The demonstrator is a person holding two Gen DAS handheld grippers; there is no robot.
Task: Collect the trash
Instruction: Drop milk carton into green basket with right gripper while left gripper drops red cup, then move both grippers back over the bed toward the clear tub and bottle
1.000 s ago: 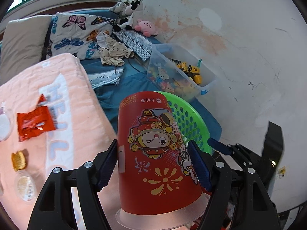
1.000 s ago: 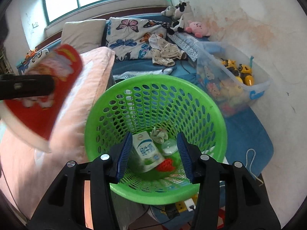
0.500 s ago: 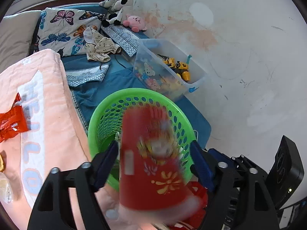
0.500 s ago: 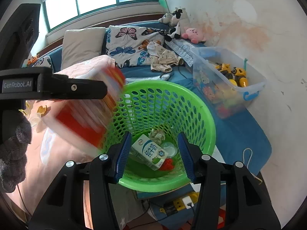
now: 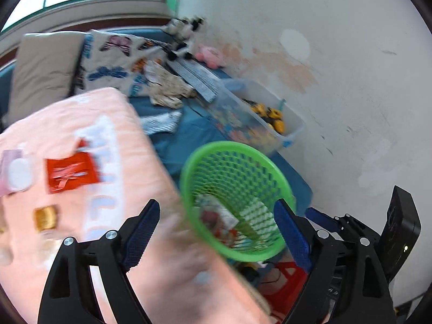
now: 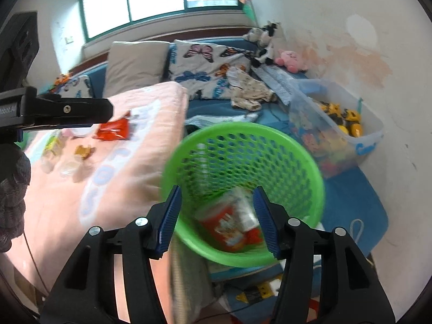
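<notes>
The green mesh basket (image 5: 237,162) (image 6: 243,140) stands beside the pink quilt (image 5: 81,124). The red paper cup (image 6: 229,226) lies inside it with other trash. My left gripper (image 5: 216,232) is open and empty, above the quilt's edge and the basket's near rim. My right gripper (image 6: 218,218) is open and empty in front of the basket. A red snack wrapper (image 5: 71,172) (image 6: 113,129), a gold wrapper (image 5: 46,217) and small clear cups (image 6: 68,166) lie on the quilt.
A clear toy bin (image 6: 337,124) stands by the stained wall. Butterfly pillows (image 6: 205,67), clothes and plush toys (image 6: 290,59) lie on the blue bed behind. The left gripper's body (image 6: 54,110) reaches in from the left of the right wrist view.
My left gripper has opened and let go of the red cup, which has dropped into the green basket. The left gripper has swung back toward the quilt.
</notes>
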